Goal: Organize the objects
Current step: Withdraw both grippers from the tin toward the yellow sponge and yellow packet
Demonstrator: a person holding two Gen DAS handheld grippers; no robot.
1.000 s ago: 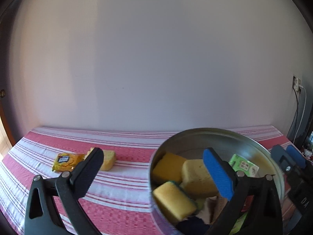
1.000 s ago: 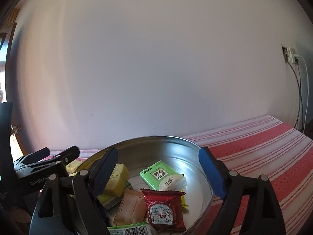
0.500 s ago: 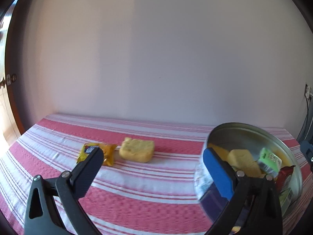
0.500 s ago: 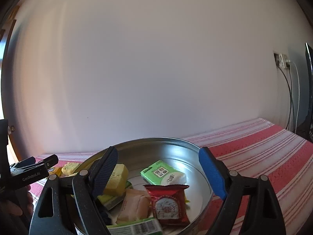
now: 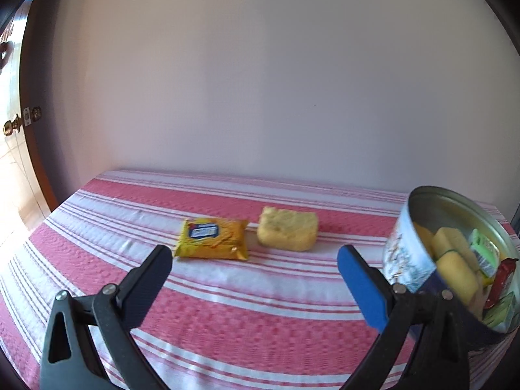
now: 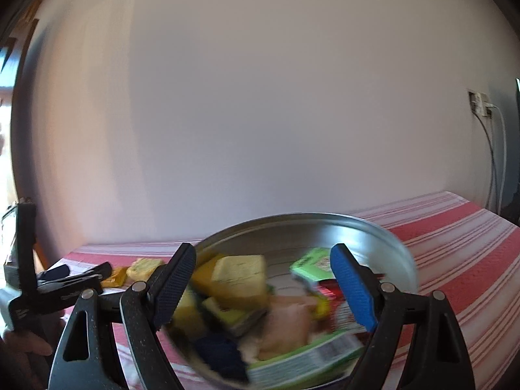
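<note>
A round metal tin (image 5: 422, 208) (image 6: 383, 237) holds yellow sponges (image 6: 240, 273), a green packet (image 6: 312, 265), a red packet and other wrapped items. A yellow snack packet (image 5: 211, 239) and a yellow sponge (image 5: 287, 229) lie on the red-and-white striped cloth (image 5: 227, 292), left of the tin. My left gripper (image 5: 253, 260) is open and empty, just short of the packet and sponge. My right gripper (image 6: 263, 263) is open and empty, hovering over the tin's near side.
The table backs onto a plain wall. A door with a brass knob (image 5: 13, 126) is at the far left. A wall socket with cables (image 6: 481, 104) is at the right. The left gripper also shows in the right wrist view (image 6: 65, 289).
My left gripper has swung left, away from the tin, and now faces the loose packet and sponge. My right gripper has moved closer to the tin, which looks blurred.
</note>
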